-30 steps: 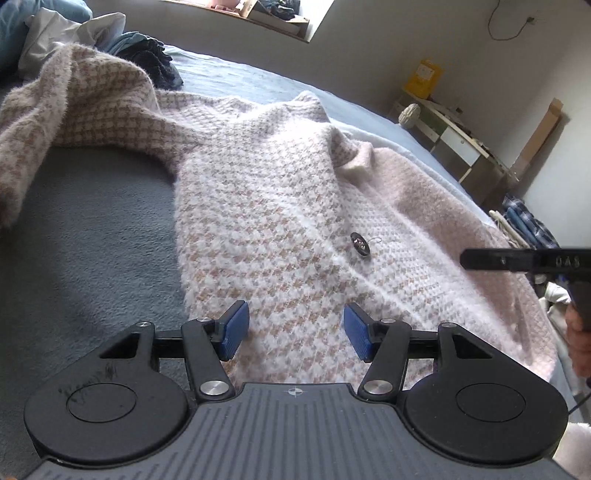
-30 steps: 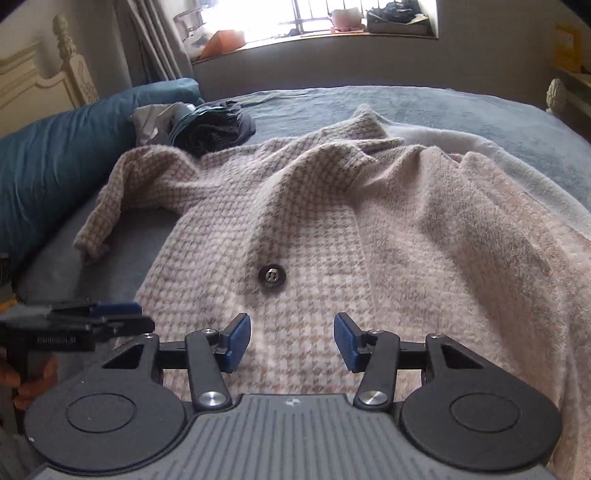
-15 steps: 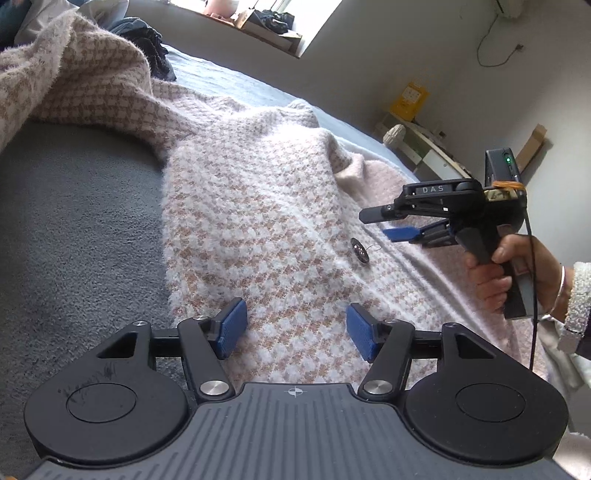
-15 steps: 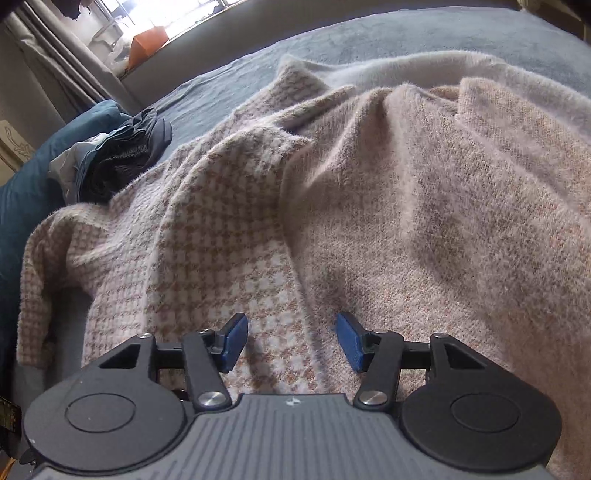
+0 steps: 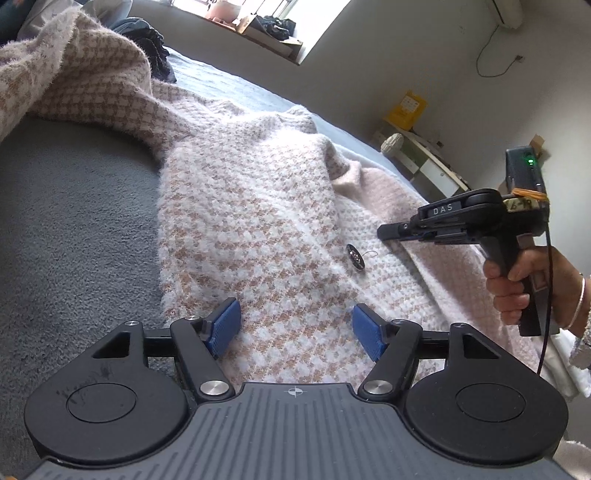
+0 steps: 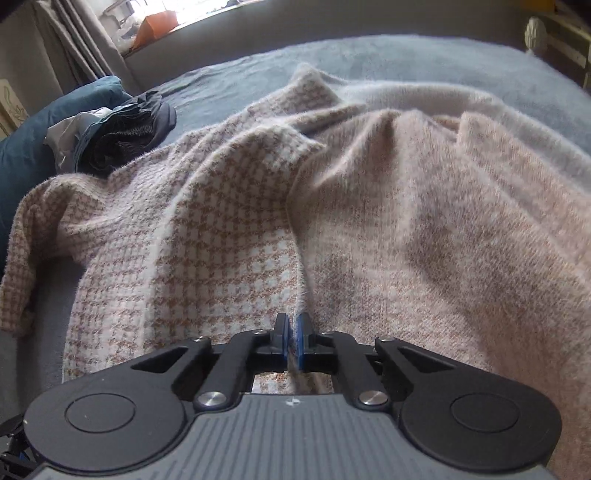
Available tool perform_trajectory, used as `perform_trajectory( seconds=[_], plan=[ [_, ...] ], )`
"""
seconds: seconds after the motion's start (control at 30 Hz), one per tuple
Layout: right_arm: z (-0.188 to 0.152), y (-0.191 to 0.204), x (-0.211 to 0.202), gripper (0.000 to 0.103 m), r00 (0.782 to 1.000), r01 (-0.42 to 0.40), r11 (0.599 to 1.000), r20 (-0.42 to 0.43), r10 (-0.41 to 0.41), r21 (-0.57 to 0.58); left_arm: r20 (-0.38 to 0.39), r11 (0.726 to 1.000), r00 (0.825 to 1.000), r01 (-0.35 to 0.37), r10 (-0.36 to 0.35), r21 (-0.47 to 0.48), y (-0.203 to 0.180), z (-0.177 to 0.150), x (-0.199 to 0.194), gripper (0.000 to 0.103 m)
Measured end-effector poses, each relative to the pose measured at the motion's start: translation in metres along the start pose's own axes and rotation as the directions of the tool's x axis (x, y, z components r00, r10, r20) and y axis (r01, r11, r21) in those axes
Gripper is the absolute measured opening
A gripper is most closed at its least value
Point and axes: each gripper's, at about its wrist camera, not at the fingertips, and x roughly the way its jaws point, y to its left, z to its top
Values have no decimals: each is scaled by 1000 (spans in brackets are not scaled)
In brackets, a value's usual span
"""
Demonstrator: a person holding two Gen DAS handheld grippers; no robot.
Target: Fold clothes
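A pink-and-white houndstooth cardigan [image 5: 258, 229] is being laid out across a grey bed [image 5: 74, 229], with one sleeve [image 5: 74, 85] raised in a fold toward the far left of the left wrist view. The left gripper [image 5: 295, 330] is being held released, its blue pads [image 5: 223, 326] standing wide apart, low over the hem area of the cardigan; whether the pads are touching the knit cannot be told. A dark button [image 5: 355, 257] is being shown on the front panel just beyond the pads. The right gripper [image 6: 291, 341] is being kept clenched on the cardigan [image 6: 332, 206], its pads [image 6: 302, 338] being pressed together on a front edge where the patterned face is meeting the plainer pink inner side. In the left wrist view that same tool [image 5: 461, 218] is being seen from the side at the right, gripped in the right hand [image 5: 517, 291], over the right part of the garment. A heap of dark clothes [image 6: 122, 136] is being left at the far side of the bed, beside a blue pillow [image 6: 33, 140]. A windowsill [image 5: 255, 26] with clutter is being shown beyond the bed.
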Motion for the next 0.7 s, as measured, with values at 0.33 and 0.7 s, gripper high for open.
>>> perform_trajectory(
  seconds=[0.33,0.7],
  plan=[
    [-12,13,-10,3,972,219,973,105,-211,-77,-10,1000,1000,-7,7,-6,0,2,-1,67],
    [-11,-51,-33,23,965,215,929,79,-249,302,-12,1000,1000,2,-2,-1,3,2,0,67]
  ],
)
